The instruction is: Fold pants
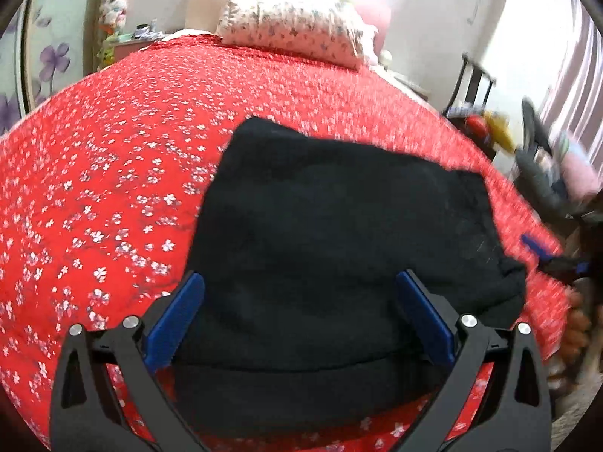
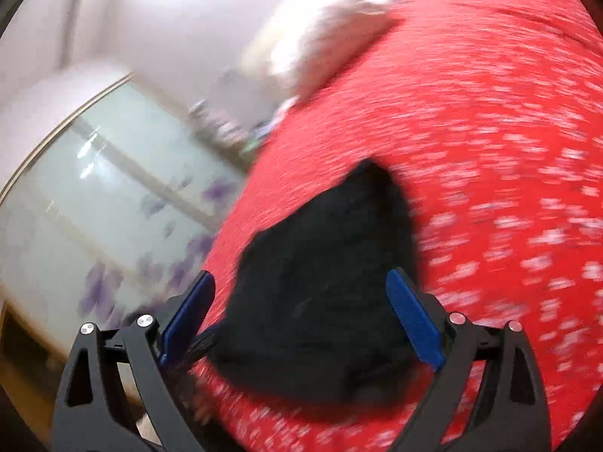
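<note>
On red bedspread (image 1: 113, 158): black pants (image 1: 331, 233) folded; both grippers spread.

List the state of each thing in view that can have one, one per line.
left gripper: open, empty, over the pants
right gripper: open, empty, over the pants
black pants: folded into a compact bundle, lying on the bedspread
red bedspread: spread flat over the bed
floral pillow: lying at the head of the bed
</note>
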The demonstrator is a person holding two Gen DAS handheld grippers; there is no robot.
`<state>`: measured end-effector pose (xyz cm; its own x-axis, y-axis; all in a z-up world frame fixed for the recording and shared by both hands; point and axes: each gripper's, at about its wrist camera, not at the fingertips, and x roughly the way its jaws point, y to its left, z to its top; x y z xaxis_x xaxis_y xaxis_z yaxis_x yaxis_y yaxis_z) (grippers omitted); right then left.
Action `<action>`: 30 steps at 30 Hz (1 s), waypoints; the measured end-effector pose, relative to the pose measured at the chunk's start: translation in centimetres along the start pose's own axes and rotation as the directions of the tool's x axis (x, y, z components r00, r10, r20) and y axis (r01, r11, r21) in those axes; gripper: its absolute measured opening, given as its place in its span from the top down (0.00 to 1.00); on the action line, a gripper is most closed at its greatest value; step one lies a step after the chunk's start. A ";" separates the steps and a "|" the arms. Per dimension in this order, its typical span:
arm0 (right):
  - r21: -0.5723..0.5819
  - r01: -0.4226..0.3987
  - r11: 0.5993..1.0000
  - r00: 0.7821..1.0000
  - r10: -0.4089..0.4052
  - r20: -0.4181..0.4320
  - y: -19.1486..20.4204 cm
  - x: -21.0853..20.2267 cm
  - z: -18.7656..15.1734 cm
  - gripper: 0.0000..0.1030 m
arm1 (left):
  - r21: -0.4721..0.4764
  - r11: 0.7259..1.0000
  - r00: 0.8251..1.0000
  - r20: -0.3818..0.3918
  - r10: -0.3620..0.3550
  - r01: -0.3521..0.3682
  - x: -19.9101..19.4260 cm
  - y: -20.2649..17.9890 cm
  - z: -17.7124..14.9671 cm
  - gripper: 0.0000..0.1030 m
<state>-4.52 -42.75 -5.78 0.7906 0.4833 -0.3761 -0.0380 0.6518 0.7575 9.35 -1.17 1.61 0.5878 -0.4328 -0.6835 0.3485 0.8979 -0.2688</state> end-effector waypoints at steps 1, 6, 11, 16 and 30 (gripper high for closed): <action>0.041 0.041 0.998 0.999 -0.041 -0.005 -1.0 0.3 0.4 0.10 | -0.028 1.000 1.000 0.013 -0.006 0.006 -0.3 0.6 0.0 0.02; 0.068 0.109 0.992 0.990 -0.102 -0.100 -2.0 3.3 0.7 0.12 | -0.154 0.988 1.000 0.017 0.013 -0.010 -0.7 3.6 0.3 0.02; -0.048 0.216 0.975 0.959 -0.221 -0.176 -0.7 5.9 0.5 0.11 | -0.184 0.983 1.000 0.010 0.006 -0.004 -0.8 4.8 0.3 0.02; -0.117 0.176 0.977 0.960 -0.196 -0.198 0.9 6.8 0.6 0.11 | -0.158 0.987 1.000 0.001 0.027 -0.026 -0.5 4.6 0.2 0.02; 0.015 0.144 0.989 0.974 -0.139 -0.181 -0.9 7.3 1.8 0.15 | -0.208 0.978 0.999 0.028 0.020 -0.014 -0.7 5.5 0.4 0.02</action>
<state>2.34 -40.83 -8.21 0.6643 0.4859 -0.5679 0.0854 0.7055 0.7035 11.16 4.05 0.93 0.6148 -0.4170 -0.6694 0.1813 0.9008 -0.3946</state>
